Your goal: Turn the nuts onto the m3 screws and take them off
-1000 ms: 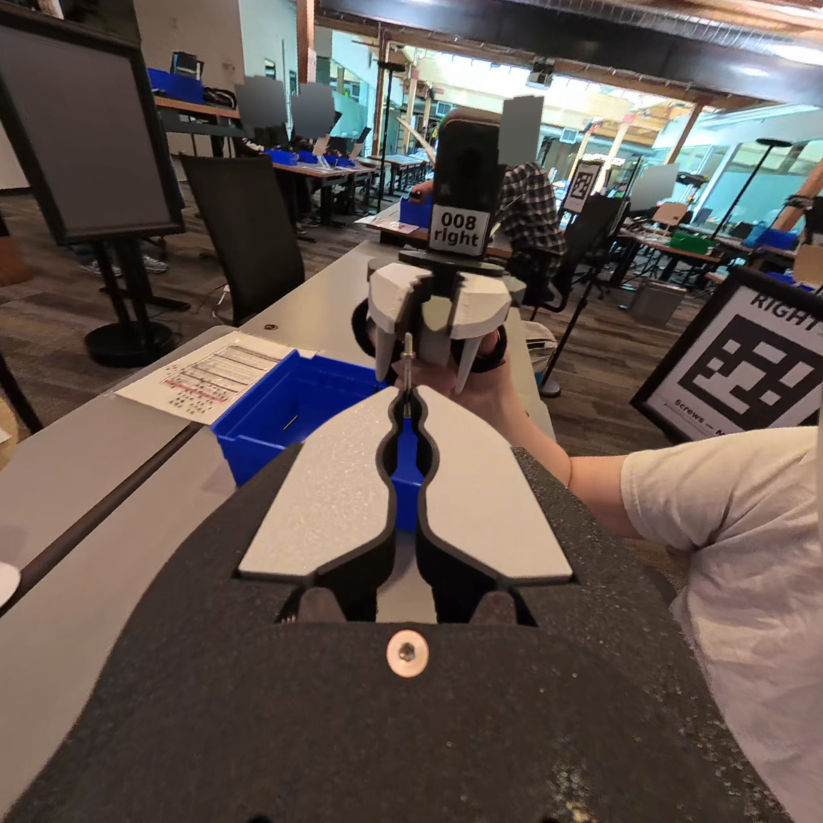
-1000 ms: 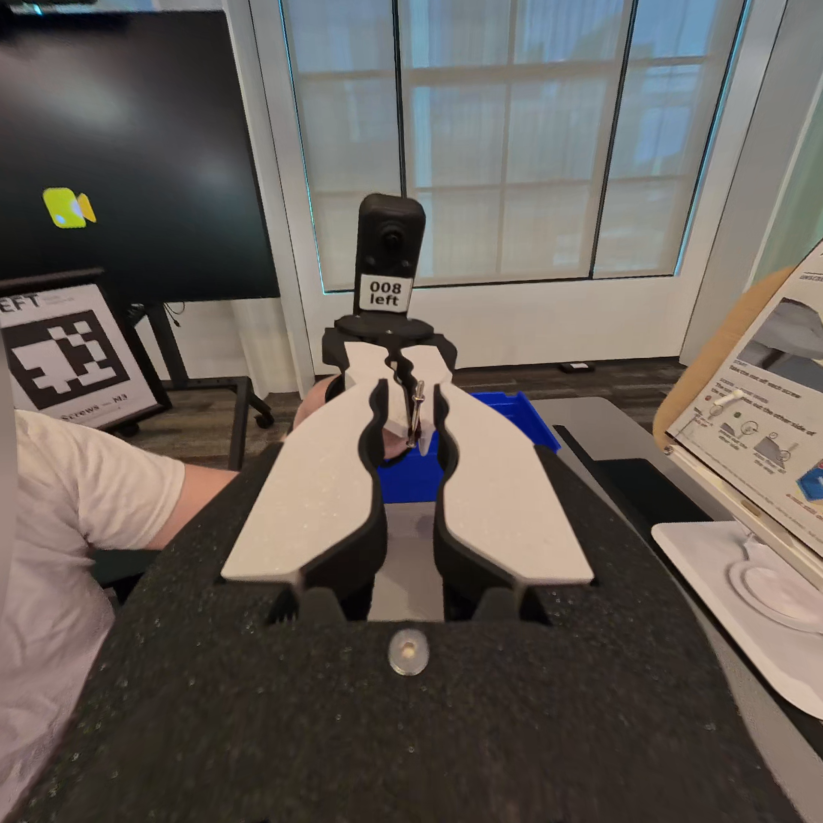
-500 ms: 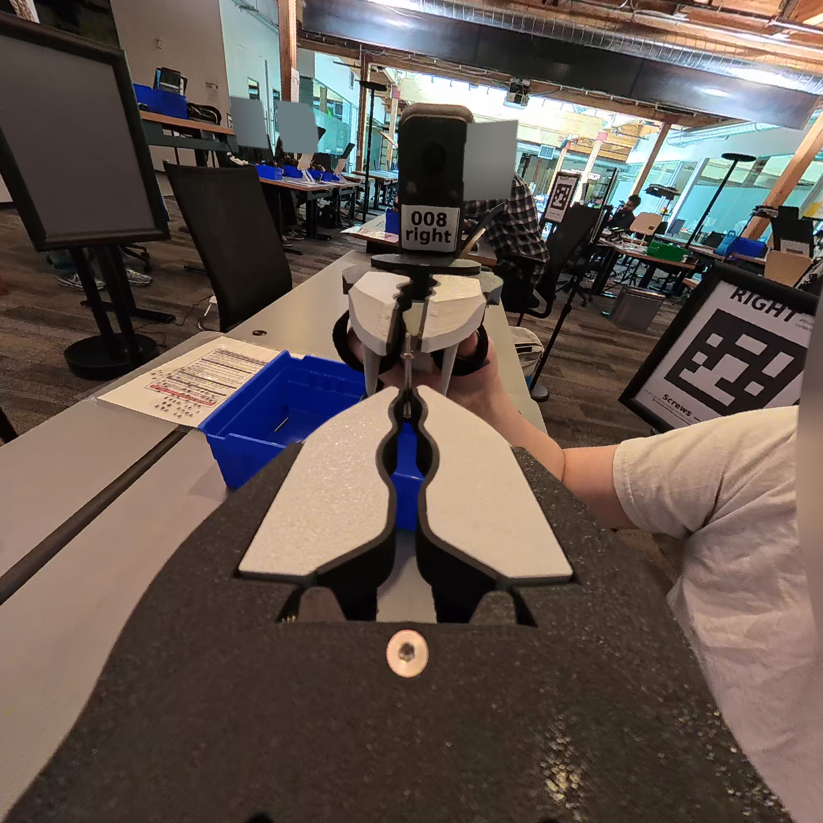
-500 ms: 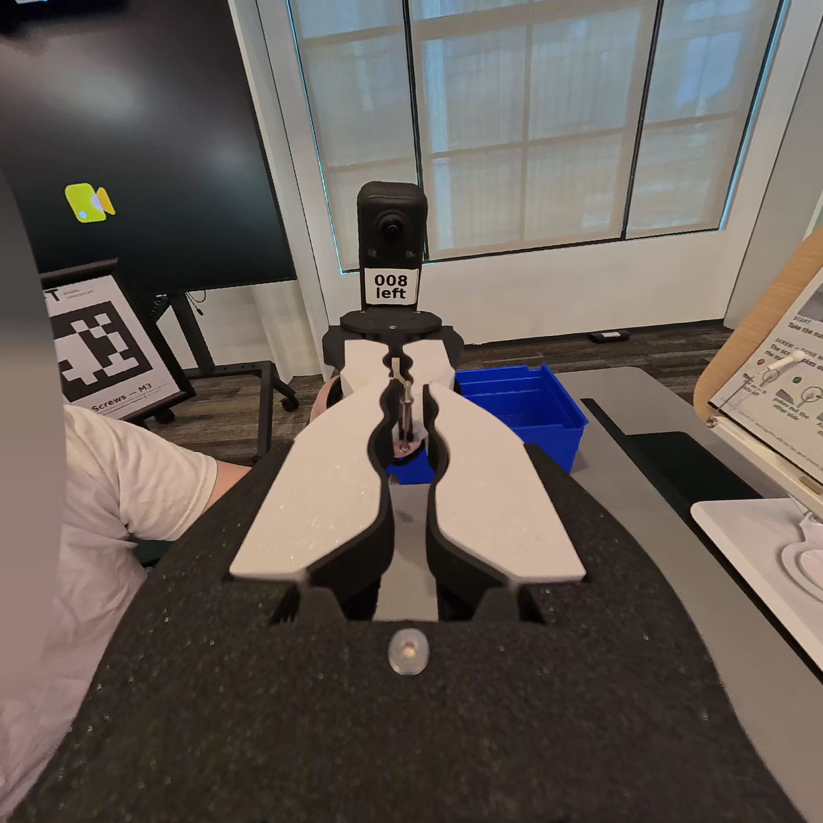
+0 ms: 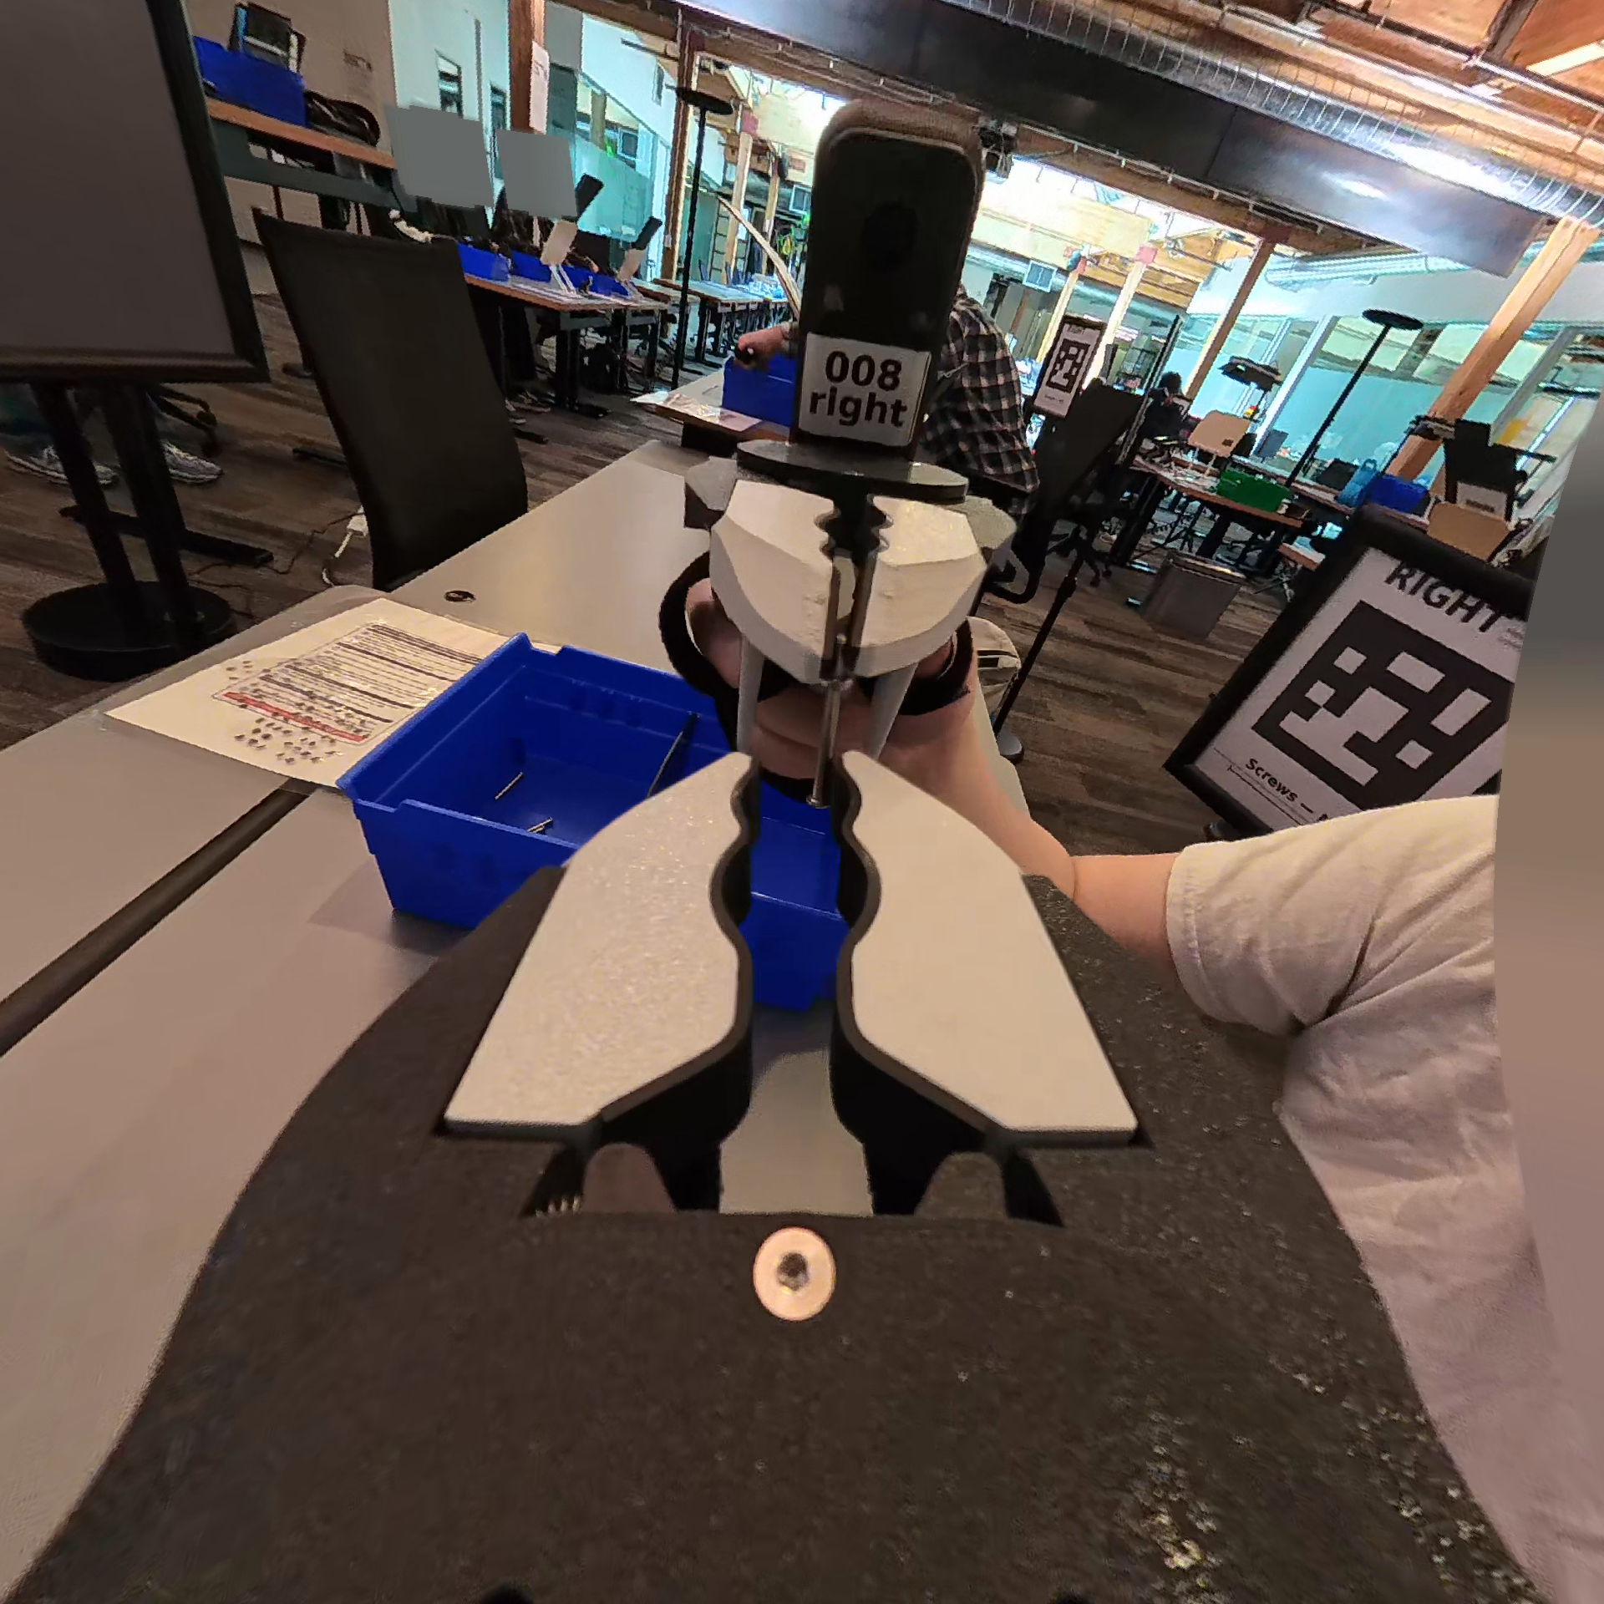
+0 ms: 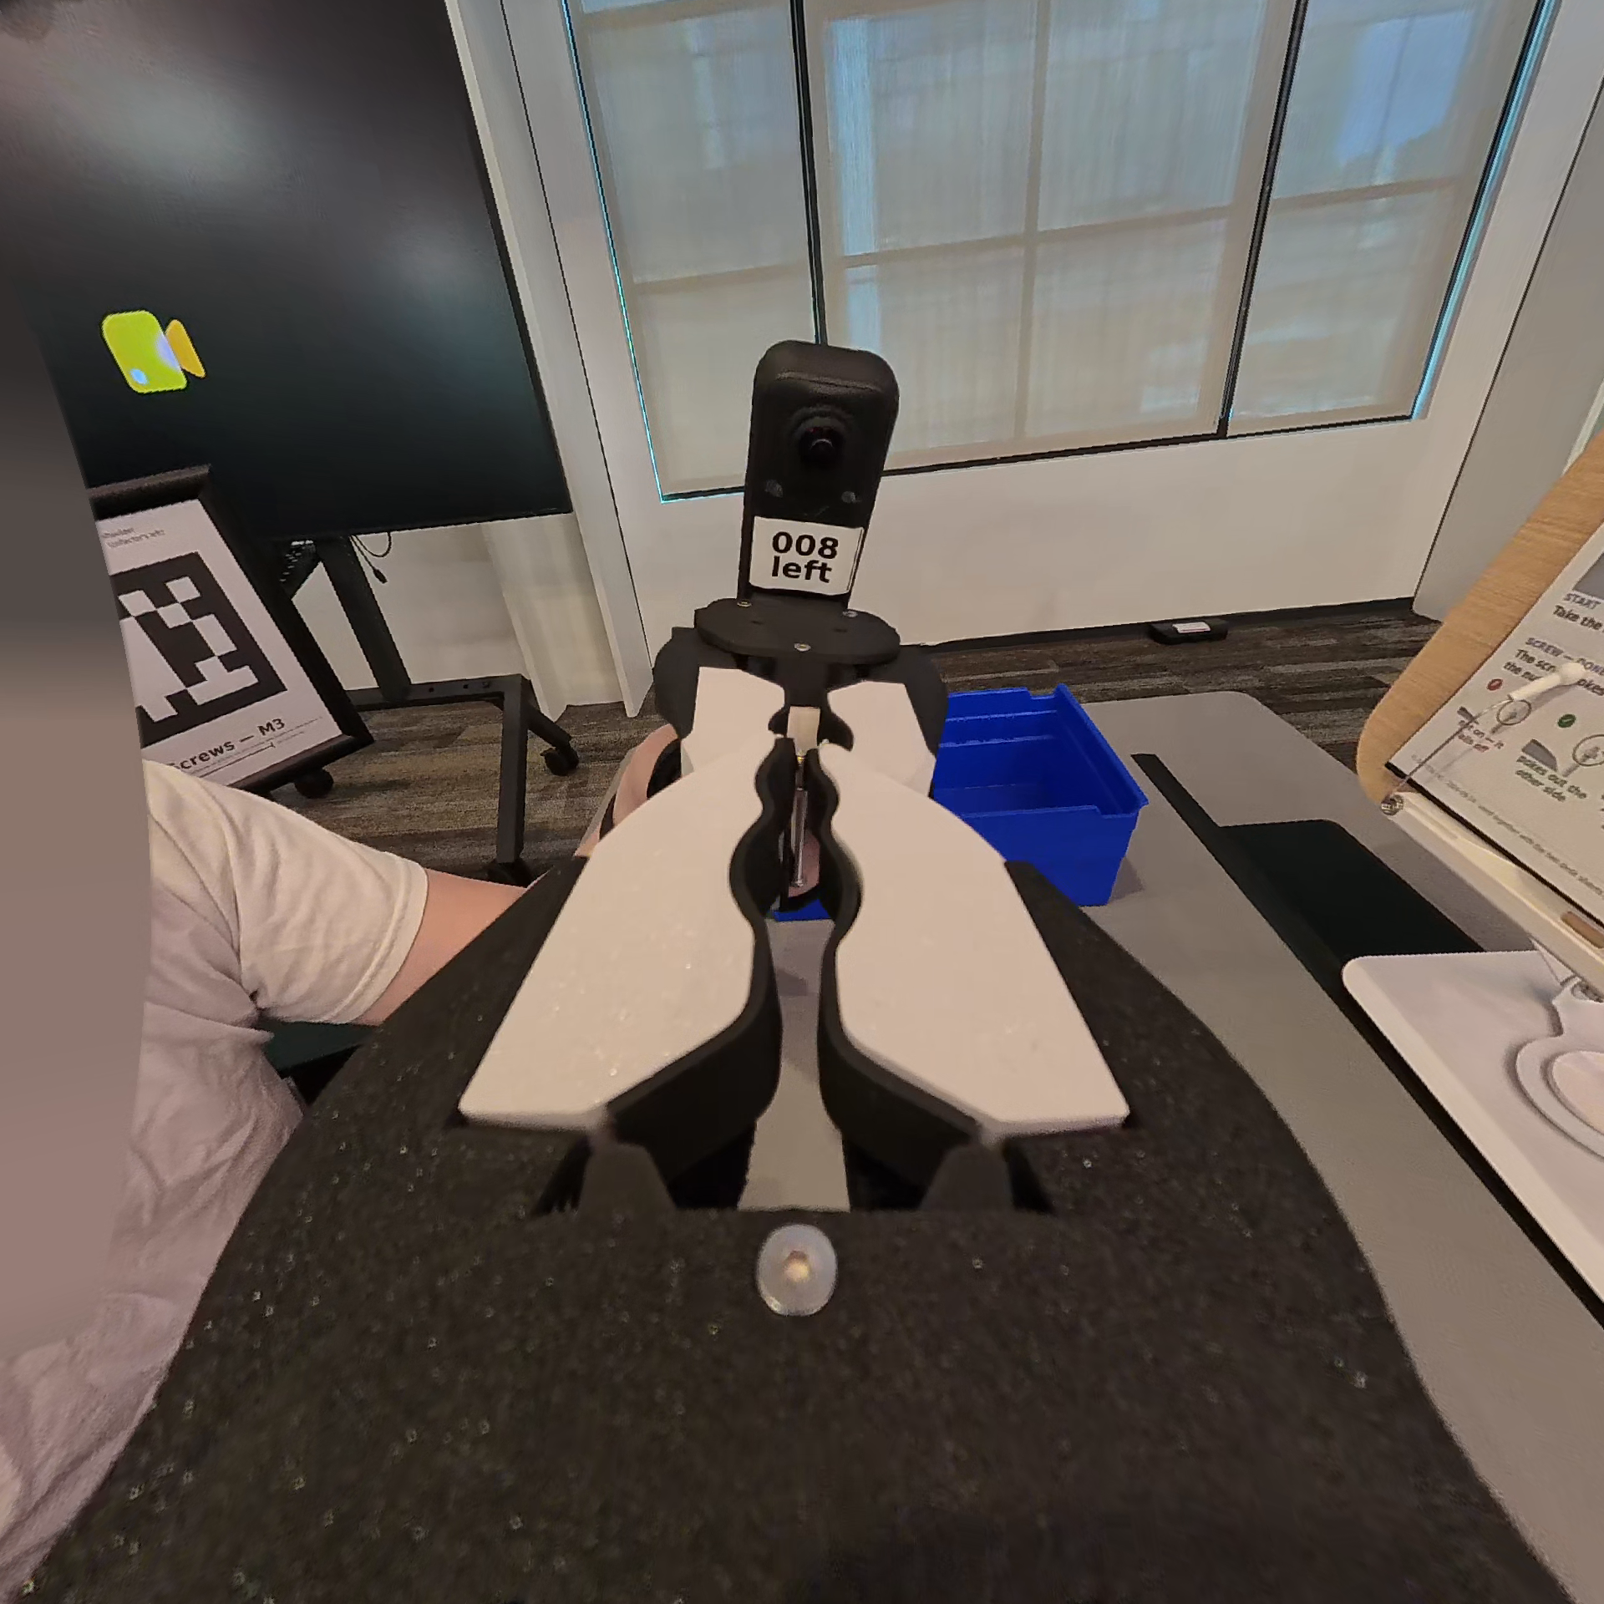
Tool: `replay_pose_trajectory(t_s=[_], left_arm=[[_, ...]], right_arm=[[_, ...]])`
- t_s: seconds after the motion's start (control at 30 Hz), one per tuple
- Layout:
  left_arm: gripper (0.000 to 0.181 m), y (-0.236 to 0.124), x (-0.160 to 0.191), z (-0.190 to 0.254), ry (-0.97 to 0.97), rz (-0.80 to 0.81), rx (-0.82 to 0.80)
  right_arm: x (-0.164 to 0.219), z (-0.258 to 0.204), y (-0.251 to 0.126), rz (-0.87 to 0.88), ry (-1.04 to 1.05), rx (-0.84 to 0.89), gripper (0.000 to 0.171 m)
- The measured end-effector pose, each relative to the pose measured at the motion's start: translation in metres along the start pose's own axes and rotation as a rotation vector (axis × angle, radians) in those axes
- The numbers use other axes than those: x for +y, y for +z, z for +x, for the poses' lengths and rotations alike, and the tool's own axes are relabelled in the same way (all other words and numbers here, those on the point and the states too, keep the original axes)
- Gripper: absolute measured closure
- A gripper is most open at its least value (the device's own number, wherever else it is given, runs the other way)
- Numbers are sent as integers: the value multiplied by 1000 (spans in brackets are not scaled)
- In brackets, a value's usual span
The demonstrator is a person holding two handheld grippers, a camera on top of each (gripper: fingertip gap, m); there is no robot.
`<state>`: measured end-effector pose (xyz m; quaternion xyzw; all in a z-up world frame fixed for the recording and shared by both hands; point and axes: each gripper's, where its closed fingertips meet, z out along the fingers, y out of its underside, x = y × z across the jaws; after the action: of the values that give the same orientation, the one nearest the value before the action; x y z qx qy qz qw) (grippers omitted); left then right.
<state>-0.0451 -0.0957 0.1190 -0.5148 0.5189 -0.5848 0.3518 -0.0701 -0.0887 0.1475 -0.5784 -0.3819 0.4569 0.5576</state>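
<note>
My right gripper [image 6: 797,764] is shut on a thin m3 screw [image 6: 795,825] that lies along the gap between its fingers. In the left wrist view the right gripper [image 5: 820,694] faces me, and the screw [image 5: 826,720] hangs down from it. The screw's lower end sits between my left fingertips [image 5: 746,772]. My left gripper [image 5: 798,764] is open by a narrow gap and touches nothing that I can see. It also shows in the right wrist view [image 6: 803,725]. I cannot make out a nut for sure. Both grippers hover above a blue bin [image 5: 451,833].
The blue bin [image 6: 1041,833] stands on a grey table and holds a few loose screws [image 5: 508,785]. A paper sheet with several small nuts [image 5: 347,677] lies behind it. An instruction board [image 6: 1528,738] and a white pad [image 6: 1475,1085] are at the right. A black chair [image 5: 391,391] stands beyond the table. Only a small space, under 4 cm, lies between the two pairs of fingers.
My left gripper's fingers were pressed together and have now parted by a narrow gap. The right gripper still holds the screw. Both grippers shifted slightly over the bin.
</note>
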Motion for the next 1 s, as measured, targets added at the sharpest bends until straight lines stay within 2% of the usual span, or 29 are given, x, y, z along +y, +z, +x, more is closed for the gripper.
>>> replay_pose_trajectory(t_s=[0.07,0.23,0.3,0.4,0.6,0.67,0.87,1.0], left_arm=[[177,2,1,1,-4,3,22],[178,3,1,-3,-28,15,31],[178,-1,-3,-5,-35,39,17],[178,-3,-3,-7,-36,31,3],[179,-3,-6,2,-3,47,22],[179,-6,-8,3,1,51,22],[179,-7,-8,6,20,49,24],[179,-5,-9,9,42,60,25]], right_arm=[[2,4,0,-5,5,10,169],[2,12,-2,12,35,27,167],[0,17,-4,24,27,65,152],[1,15,-2,17,22,70,147],[2,17,1,36,45,55,149],[-1,16,-5,51,61,29,155],[-2,2,4,59,57,-22,151],[0,8,1,68,77,-25,150]])
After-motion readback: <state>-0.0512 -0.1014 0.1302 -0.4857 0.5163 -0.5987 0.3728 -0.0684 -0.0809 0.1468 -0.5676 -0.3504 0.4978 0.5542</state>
